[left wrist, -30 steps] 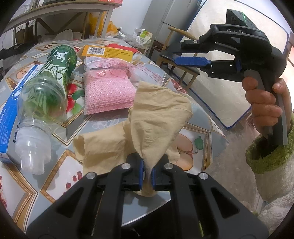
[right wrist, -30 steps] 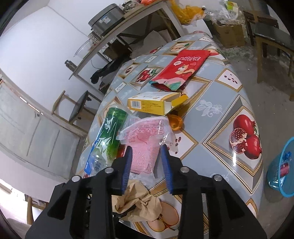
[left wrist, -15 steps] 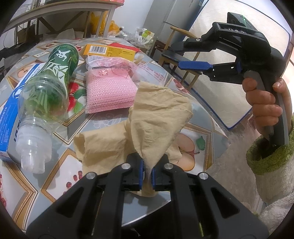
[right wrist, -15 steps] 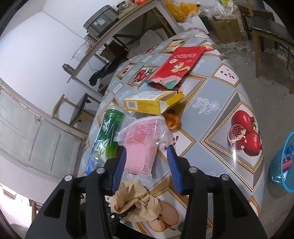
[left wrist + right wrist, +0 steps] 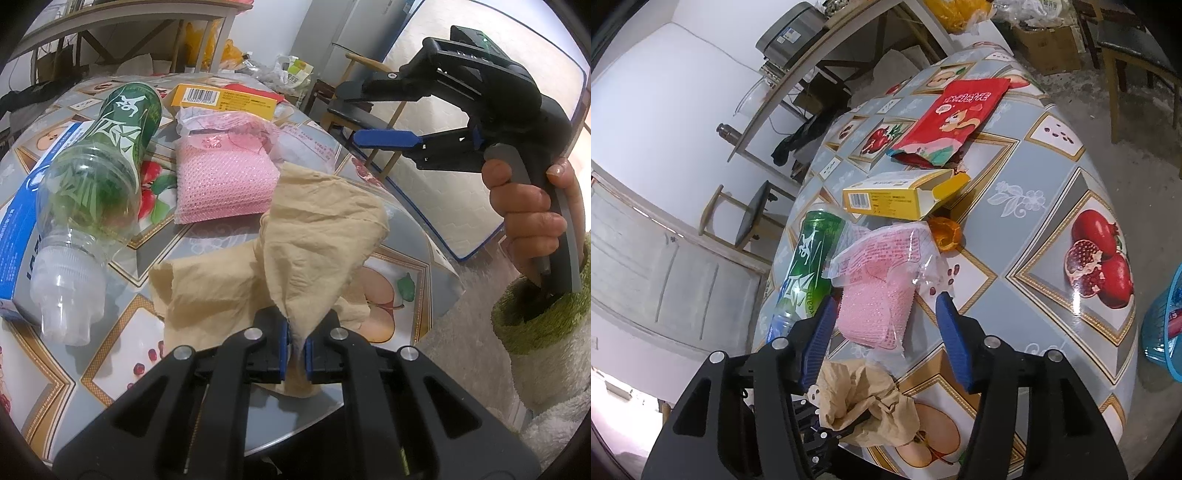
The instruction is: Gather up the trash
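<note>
A crumpled tan paper (image 5: 317, 240) lies at the near edge of the round table (image 5: 1052, 192), and my left gripper (image 5: 295, 347) is shut on one raised corner of it. The same paper (image 5: 864, 402) shows in the right wrist view below my right gripper (image 5: 885, 306). That gripper hangs above the table over a pink mesh pack in clear wrap (image 5: 875, 306); its jaws are opening with nothing between them. In the left wrist view, a hand holds the right gripper (image 5: 354, 114) off to the right, above the table's edge.
A green plastic bottle (image 5: 107, 177) lies on a blue box (image 5: 18, 229) at the left. Behind the pink pack are a yellow carton (image 5: 897, 195), an orange scrap (image 5: 945, 232) and a red snack bag (image 5: 953, 114). A blue basket (image 5: 1167, 325) stands on the floor at the right.
The right gripper's jaws have spread much wider. The left gripper still pinches the tan paper in the same place.
</note>
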